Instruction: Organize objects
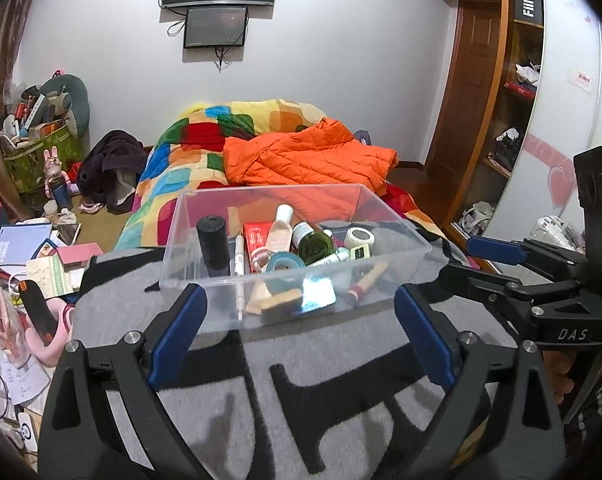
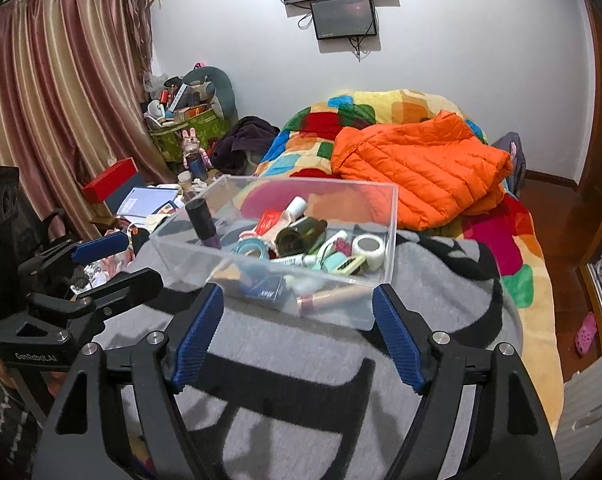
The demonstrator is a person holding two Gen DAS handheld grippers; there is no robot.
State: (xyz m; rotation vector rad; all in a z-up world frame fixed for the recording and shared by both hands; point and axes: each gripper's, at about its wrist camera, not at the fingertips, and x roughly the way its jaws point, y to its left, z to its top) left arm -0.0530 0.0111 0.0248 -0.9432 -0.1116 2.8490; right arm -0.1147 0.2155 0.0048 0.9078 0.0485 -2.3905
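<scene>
Clear plastic bin [image 1: 293,216] sits on the grey-and-black blanket [image 1: 341,360] at the near end of the bed, just past both sets of tongs. It holds a jumble: black-capped bottle [image 1: 212,246] standing at its left, green glass bottle [image 1: 313,242] lying on its side mid-bin, blue tape roll [image 1: 285,264], white tape roll [image 1: 359,237], tubes and a pen-like stick.

Left gripper [image 1: 297,320] and right gripper [image 2: 297,320]: both spread wide, nothing held, tips short of the bin's near wall.

No loose items show on the blanket, so this fits either everything already binned or sorting still due. Can't call it.

If you reach in, come over the near wall from above; the bin looks light and will likely slide on the fleece if you nudge it. Steady it with one gripper.

Hard to read: items low in the near half blur through the plastic and glare; labels are illegible. Blanket beneath the grippers is hidden. Fisheye bends the edges.
</scene>
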